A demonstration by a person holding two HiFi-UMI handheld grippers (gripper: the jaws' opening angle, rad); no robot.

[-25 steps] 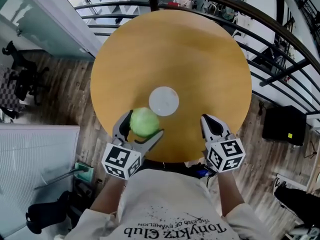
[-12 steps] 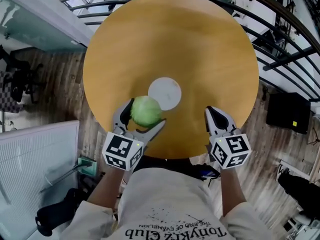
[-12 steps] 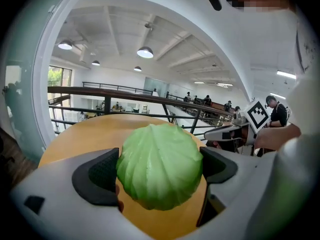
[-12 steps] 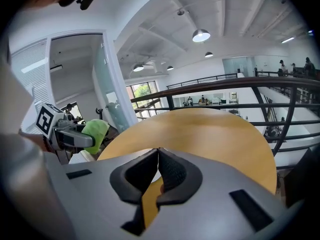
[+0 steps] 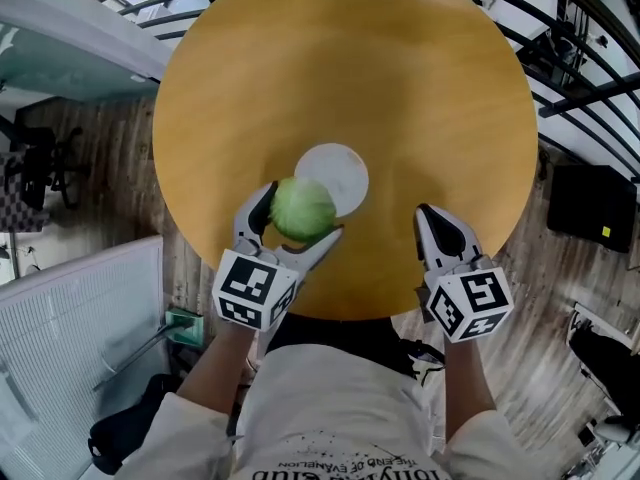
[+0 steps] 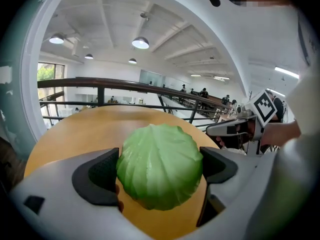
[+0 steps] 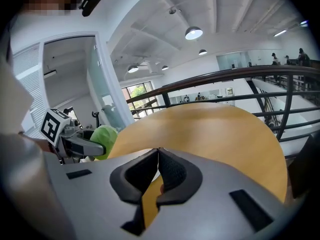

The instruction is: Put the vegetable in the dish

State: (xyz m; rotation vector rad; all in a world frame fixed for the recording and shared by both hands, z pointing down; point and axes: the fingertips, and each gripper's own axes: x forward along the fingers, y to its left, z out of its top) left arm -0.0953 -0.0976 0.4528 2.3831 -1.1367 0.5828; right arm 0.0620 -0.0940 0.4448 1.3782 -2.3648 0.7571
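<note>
**Cabbage held at the dish's near-left edge**

The left gripper (image 5: 299,214) is clenched on a cabbage (image 6: 160,165). Its gripper view shows the two dark pads pressed against the left and right sides of the round, pale green head, with the leaf veins running over the top. The cabbage fills the gap between the jaws and bulges above and below them.

From the head view, the cabbage sits over the near-left edge of the dish (image 5: 342,173), covering that part of the rim. The dish is small, white and round, and lies flat near the middle of the table (image 5: 350,68), slightly to the near side. Whether the cabbage touches the dish or hangs just above it cannot be told.

The table is round, with a plain light wooden top.

The right gripper (image 5: 430,216) is over the near-right part of the table, to the right of the dish and apart from it. Its jaws are closed tip to tip with nothing between them, and its gripper view shows only the tabletop through the slit below the pads. That view also shows the cabbage off to the left in the other gripper.

A dark railing (image 5: 560,28) curves round the far side of the table. Wooden floor (image 5: 110,158) shows to the left. The person's white shirt (image 5: 340,408) fills the near edge of the head view.
</note>
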